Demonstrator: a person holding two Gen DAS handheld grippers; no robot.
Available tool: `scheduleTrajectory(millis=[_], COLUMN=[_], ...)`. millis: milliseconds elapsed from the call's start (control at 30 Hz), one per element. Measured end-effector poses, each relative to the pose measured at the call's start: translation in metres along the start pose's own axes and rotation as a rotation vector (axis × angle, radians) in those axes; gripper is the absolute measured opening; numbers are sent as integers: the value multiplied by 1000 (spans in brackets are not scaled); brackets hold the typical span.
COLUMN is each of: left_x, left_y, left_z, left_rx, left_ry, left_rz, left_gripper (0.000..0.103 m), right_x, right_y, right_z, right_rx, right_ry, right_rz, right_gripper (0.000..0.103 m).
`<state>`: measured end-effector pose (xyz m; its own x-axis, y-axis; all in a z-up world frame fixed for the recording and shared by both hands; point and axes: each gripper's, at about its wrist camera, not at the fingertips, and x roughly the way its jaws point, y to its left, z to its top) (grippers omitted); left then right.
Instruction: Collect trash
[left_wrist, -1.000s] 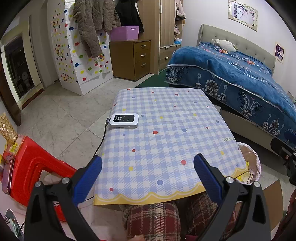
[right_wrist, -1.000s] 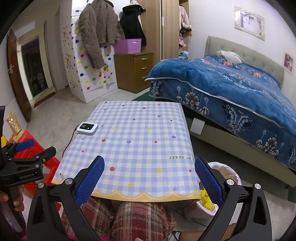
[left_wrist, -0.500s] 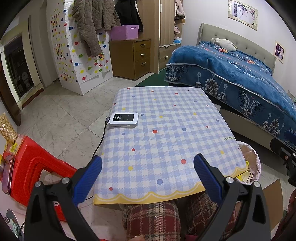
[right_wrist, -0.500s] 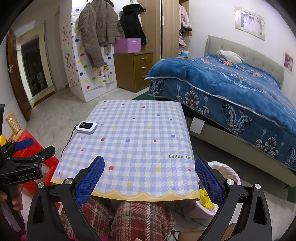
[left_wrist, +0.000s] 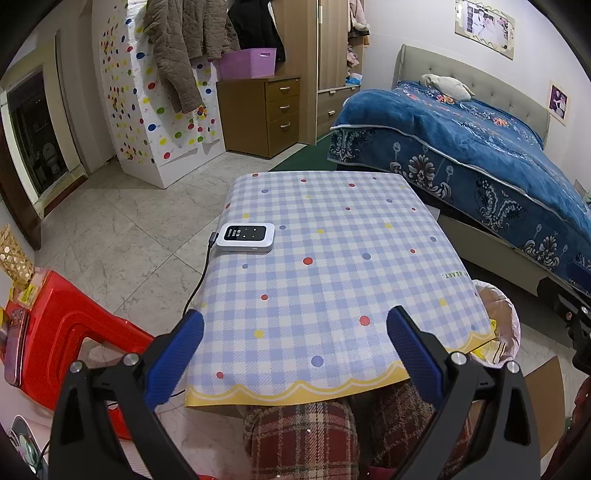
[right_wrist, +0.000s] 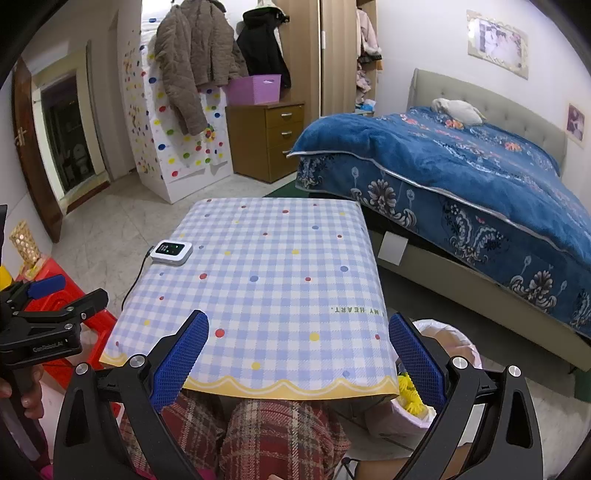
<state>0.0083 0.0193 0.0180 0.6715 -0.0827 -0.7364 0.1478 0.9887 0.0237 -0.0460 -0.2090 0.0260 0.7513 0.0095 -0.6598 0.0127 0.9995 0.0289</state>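
Both: left claw (left_wrist: 294, 343), right claw (right_wrist: 298, 349) gape, empty.

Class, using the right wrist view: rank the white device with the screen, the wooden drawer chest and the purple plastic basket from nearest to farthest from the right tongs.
1. White device with the screen, on the table's left edge.
2. Wooden drawer chest, against the far wall.
3. Purple plastic basket, on top of the chest, slightly farther back.

Both wrist views look down across the checked table (left_wrist: 332, 266) (shared) toward the bed (right_wrist: 461, 173).
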Motion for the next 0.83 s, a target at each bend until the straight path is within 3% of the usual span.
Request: scheduleTrajectory(millis=[400, 600, 733, 833], left_x=[1, 6, 18, 23], left_y=[-4, -12, -19, -26], left_z=[-2, -3, -3, -6], left_rx=[3, 17, 21, 37], left_ry=[0, 3, 22, -11], left_rz=[8, -24, -36, -40], left_gripper=[96, 96, 96, 96], right_x=[3, 7, 13, 26], right_y=[-6, -12, -34, -63], right_z=[-6, -9, -19, -39], right_rx=[18, 30, 51, 57], right_ry=[3, -8, -27, 6], right_rz=[6, 23, 9, -40], right_gripper=[96, 96, 96, 96])
